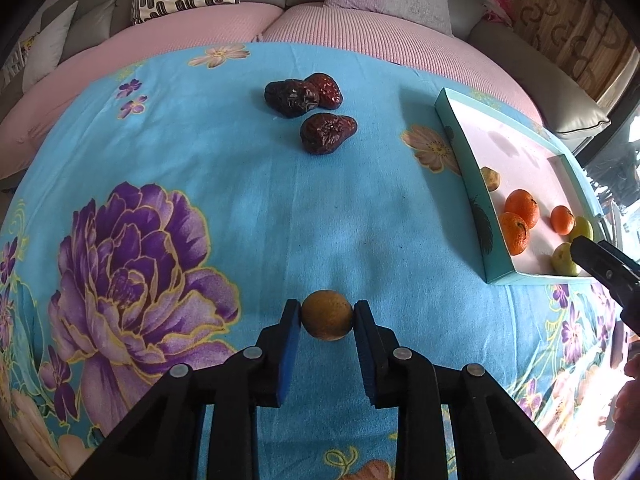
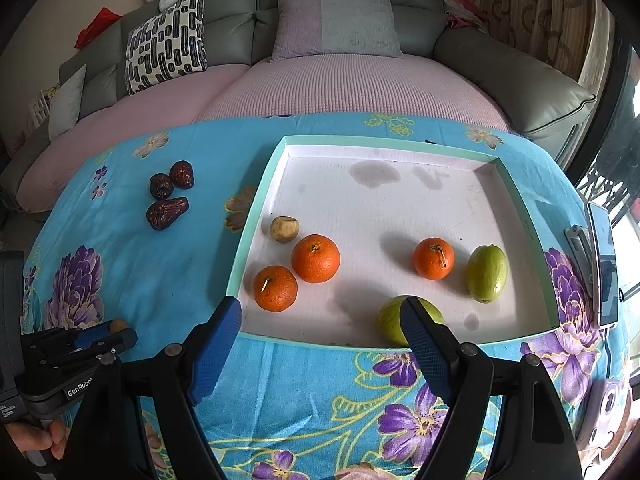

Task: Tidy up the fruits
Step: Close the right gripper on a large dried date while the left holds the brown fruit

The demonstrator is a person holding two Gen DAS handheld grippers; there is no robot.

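My left gripper [image 1: 327, 312] is shut on a small round brown fruit [image 1: 327, 315], low over the blue floral cloth; it also shows in the right wrist view [image 2: 118, 325]. Three dark red dates [image 1: 310, 110] lie on the cloth further back. A teal-rimmed white tray [image 2: 256, 216] at the right holds three oranges [image 2: 315, 258], two green fruits [image 2: 486, 273] and one small brown fruit [image 2: 284, 229]. My right gripper [image 2: 320, 312] is open and empty over the tray's near edge, with one green fruit [image 2: 390, 320] behind its right finger.
A sofa with pink covers and cushions [image 2: 336, 20] stands behind the table. A phone [image 2: 604, 264] and a small device lie at the table's right edge. The blue floral cloth [image 1: 200, 160] covers the table.
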